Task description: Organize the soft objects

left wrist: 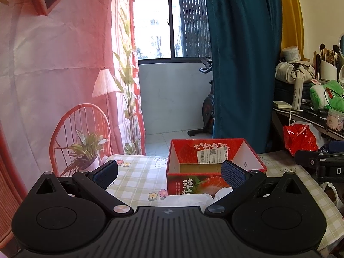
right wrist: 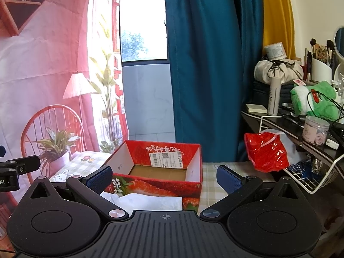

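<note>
A red strawberry-print cardboard box (left wrist: 215,167) (right wrist: 154,176) stands open-topped on the checked tablecloth (left wrist: 137,176) (right wrist: 212,182), with only its brown floor showing inside. White soft cloth (left wrist: 193,198) (right wrist: 148,201) lies crumpled in front of the box, partly hidden behind each gripper body. My left gripper (left wrist: 169,173) is open, fingers spread wide, above the cloth and just short of the box. My right gripper (right wrist: 164,179) is open too, in the same kind of spot from further right. Nothing sits between either pair of fingers.
A red plastic bag (right wrist: 266,152) (left wrist: 300,136) hangs at the table's right edge beside a white wire basket (right wrist: 311,178). A dark shelf (right wrist: 286,124) holds a green plush (right wrist: 316,101), jars and brushes. A teal curtain (right wrist: 210,64) hangs behind; a printed backdrop (left wrist: 53,64) stands left.
</note>
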